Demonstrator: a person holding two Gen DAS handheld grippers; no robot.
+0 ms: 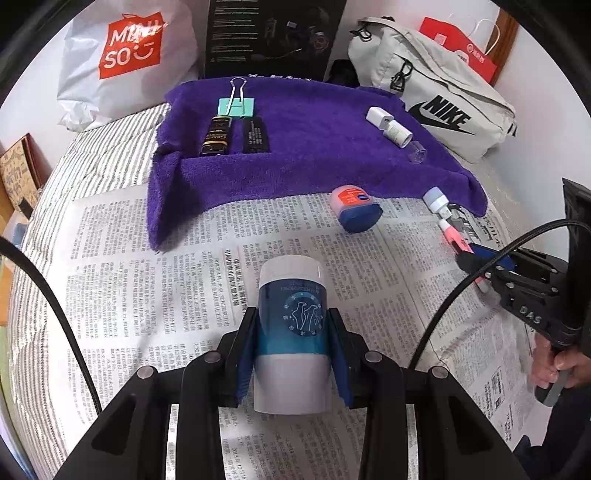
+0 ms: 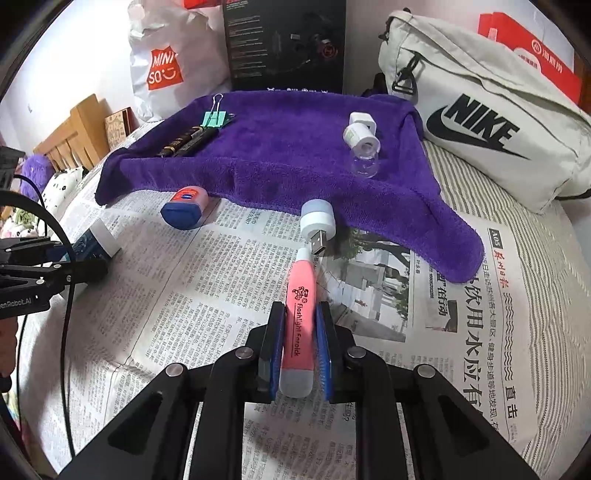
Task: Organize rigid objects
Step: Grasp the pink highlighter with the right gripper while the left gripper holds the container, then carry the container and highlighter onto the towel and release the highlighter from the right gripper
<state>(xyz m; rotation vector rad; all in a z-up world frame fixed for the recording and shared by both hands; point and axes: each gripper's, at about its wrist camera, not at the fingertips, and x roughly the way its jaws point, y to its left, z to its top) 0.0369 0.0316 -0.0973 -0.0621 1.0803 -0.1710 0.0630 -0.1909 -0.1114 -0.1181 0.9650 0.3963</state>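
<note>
My left gripper (image 1: 291,325) is shut on a blue and white cylindrical container (image 1: 290,332), held over the newspaper (image 1: 166,266). My right gripper (image 2: 300,314) is shut on a pink flashlight earpick (image 2: 300,321); it also shows in the left wrist view (image 1: 456,236). A purple towel (image 1: 303,147) lies at the back with a green binder clip (image 1: 236,107), two dark sticks (image 1: 234,136), a white charger (image 1: 378,117), a small white bottle (image 1: 397,133) and a clear cap (image 1: 416,152). A blue and orange jar (image 1: 356,208) and a white USB light (image 2: 317,223) lie on the newspaper.
A white Miniso bag (image 1: 125,55), a black box (image 1: 273,33) and a grey Nike bag (image 1: 439,96) line the back wall. A red bag (image 1: 458,48) stands behind the Nike bag. The striped bedding (image 1: 110,140) falls away at the left.
</note>
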